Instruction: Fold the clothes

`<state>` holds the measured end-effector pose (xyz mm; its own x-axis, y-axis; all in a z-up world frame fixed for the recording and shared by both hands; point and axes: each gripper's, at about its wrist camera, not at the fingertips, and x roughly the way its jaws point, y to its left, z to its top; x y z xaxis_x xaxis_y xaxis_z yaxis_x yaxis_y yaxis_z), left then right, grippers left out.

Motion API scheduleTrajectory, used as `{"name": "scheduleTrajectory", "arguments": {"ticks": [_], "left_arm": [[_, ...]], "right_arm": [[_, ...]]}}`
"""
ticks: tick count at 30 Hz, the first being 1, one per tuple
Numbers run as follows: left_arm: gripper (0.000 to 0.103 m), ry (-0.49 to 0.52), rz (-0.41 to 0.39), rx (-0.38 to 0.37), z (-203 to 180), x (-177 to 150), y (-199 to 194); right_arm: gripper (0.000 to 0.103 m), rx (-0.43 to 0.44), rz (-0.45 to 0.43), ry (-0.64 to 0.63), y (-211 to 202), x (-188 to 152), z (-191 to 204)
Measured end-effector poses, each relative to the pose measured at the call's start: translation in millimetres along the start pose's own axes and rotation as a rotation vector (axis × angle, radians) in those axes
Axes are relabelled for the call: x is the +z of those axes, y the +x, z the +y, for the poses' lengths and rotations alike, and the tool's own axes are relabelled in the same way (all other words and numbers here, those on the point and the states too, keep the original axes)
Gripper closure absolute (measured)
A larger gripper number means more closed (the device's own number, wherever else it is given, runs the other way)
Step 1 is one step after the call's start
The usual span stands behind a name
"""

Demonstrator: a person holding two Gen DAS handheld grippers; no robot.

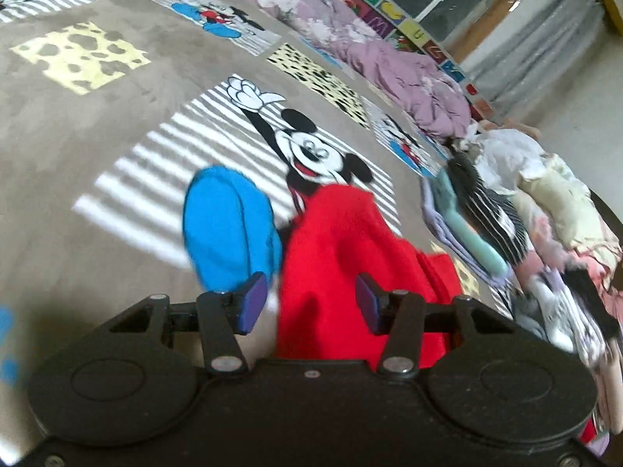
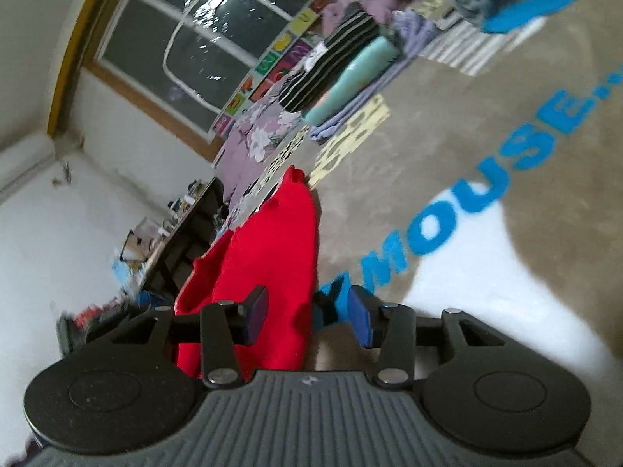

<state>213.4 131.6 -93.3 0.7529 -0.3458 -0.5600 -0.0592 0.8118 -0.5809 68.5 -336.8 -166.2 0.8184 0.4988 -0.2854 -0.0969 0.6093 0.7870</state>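
A red garment [image 1: 338, 241] lies crumpled on the brown cartoon-mouse blanket [image 1: 117, 124], partly under my left gripper [image 1: 310, 303]. That gripper's purple pads stand apart. The red cloth fills most of the gap and runs behind the right pad, while the left pad is clear of it. In the right wrist view the same red garment [image 2: 268, 241] stretches away from my right gripper [image 2: 307, 313]. Its jaws are open too: the cloth lies behind the left pad, and the right pad hangs over bare blanket [image 2: 447, 148].
A stack of folded clothes [image 1: 479, 210], striped, teal and lavender, sits at the blanket's right side, with a loose heap of pale garments [image 1: 545, 179] beyond it. A crumpled purple floral duvet [image 1: 350, 39] runs along the far edge. A window [image 2: 202, 39] is behind.
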Motion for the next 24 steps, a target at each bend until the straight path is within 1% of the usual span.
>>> {"name": "scheduleTrajectory", "arguments": {"ticks": [2, 4, 7, 9, 10, 11, 13, 16, 18, 21, 24], "left_arm": [[0.054, -0.007, 0.014, 0.003, 4, 11, 17], [0.054, -0.018, 0.033, -0.014, 7, 18, 31], [0.055, -0.018, 0.061, -0.036, 9, 24, 50], [0.056, -0.009, 0.069, -0.045, 8, 26, 58], [0.067, -0.001, 0.071, -0.046, 7, 27, 61], [0.084, 0.007, 0.074, -0.038, 7, 27, 62], [0.099, 0.013, 0.074, -0.044, 6, 25, 61], [0.100, 0.076, 0.031, -0.044, -5, 20, 46], [0.101, 0.130, -0.010, -0.027, -13, 18, 31], [0.101, 0.251, -0.074, 0.043, -31, 17, 9], [0.101, 0.367, -0.115, 0.113, -41, 17, -8]], "right_arm": [[0.060, 0.015, -0.014, 0.011, 1, 0, -3], [0.063, 0.030, -0.023, 0.023, 2, -1, -7], [0.065, 0.052, -0.034, 0.037, 4, -1, -11], [0.067, 0.065, -0.039, 0.049, 5, -1, -14], [0.068, 0.071, -0.041, 0.055, 5, -1, -15], [0.068, 0.079, -0.043, 0.060, 5, -1, -16], [0.069, 0.089, -0.046, 0.065, 5, -1, -17], [0.069, 0.097, -0.049, 0.068, 4, -3, -18], [0.069, 0.100, -0.051, 0.069, 4, -3, -18], [0.069, 0.104, -0.055, 0.071, 3, -4, -18], [0.069, 0.106, -0.056, 0.072, 2, -4, -18]]}}
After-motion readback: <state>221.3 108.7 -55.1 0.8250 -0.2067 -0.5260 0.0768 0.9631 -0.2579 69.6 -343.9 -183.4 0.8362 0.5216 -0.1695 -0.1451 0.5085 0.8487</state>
